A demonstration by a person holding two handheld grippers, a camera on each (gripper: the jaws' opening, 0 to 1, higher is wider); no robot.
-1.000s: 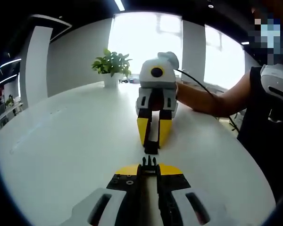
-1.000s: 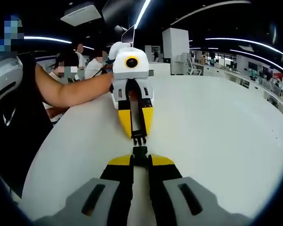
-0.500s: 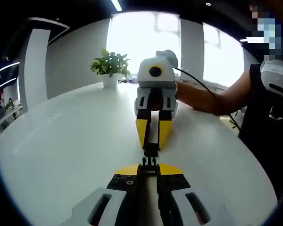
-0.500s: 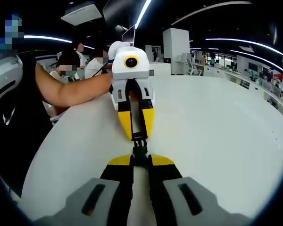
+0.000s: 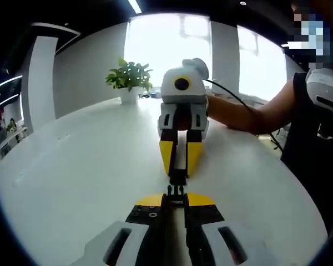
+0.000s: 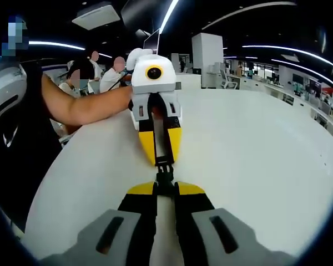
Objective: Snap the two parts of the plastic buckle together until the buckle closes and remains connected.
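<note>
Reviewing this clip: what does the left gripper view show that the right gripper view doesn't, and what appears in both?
Left gripper view alone: a potted plant at bright windows. Right gripper view alone: seated people and an open office behind. Both: the white table, the left gripper and right gripper facing each other, each shut on a black buckle half, the halves meeting between them.

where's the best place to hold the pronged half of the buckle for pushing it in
By its rear end, as the left tongs hold it now: shut on the back of the pronged half, coming from behind along its length. That leaves the prongs free and pointing straight at the socket half in the right tongs. A grip across the prongs would probably block them from entering.
</note>
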